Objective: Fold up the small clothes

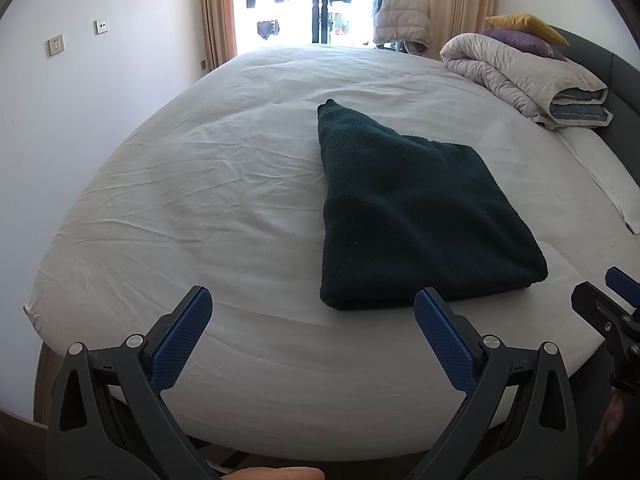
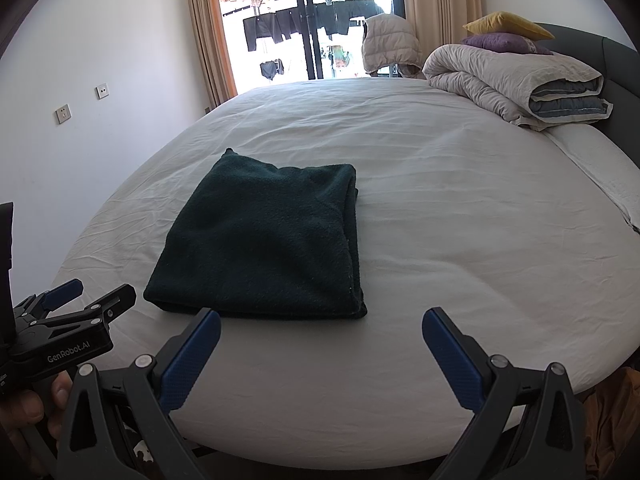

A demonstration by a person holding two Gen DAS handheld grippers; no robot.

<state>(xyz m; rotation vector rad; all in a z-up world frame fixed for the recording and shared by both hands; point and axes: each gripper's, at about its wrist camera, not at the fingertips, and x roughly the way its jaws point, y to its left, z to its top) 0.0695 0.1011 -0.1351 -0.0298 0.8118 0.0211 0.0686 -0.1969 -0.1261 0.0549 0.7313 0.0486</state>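
Bed (image 1: 240,208) with a white, creased sheet fills both views; its near edge runs under both grippers. Grey headboard (image 2: 616,64) off to the far right.

Window (image 2: 312,20) straight ahead past the far edge of the bed, curtains (image 2: 204,32) on either side, dark laundry hung outside. A pale puffer vest (image 2: 390,44) hangs just in front of the glass.

Rolled duvet (image 2: 516,80) lies far ahead and right of both grippers, at the head end. Two pillows stacked on it: purple (image 2: 500,42) below, yellow (image 2: 506,22) on top.

Dark green garment (image 1: 404,216), folded into a thick flat packet, rests on the sheet. From the left gripper (image 1: 312,320) it sits just ahead and slightly right, its near fold close to the right fingertip. From the right gripper (image 2: 320,334) it sits just ahead and left, near edge close to the left fingertip. One narrow corner points away toward the window.

Both grippers spread wide, blue pads (image 1: 180,344) bare, nothing held, neither touching the garment. They hang side by side over the near bed edge.

Two wall sockets (image 1: 56,46) far left.
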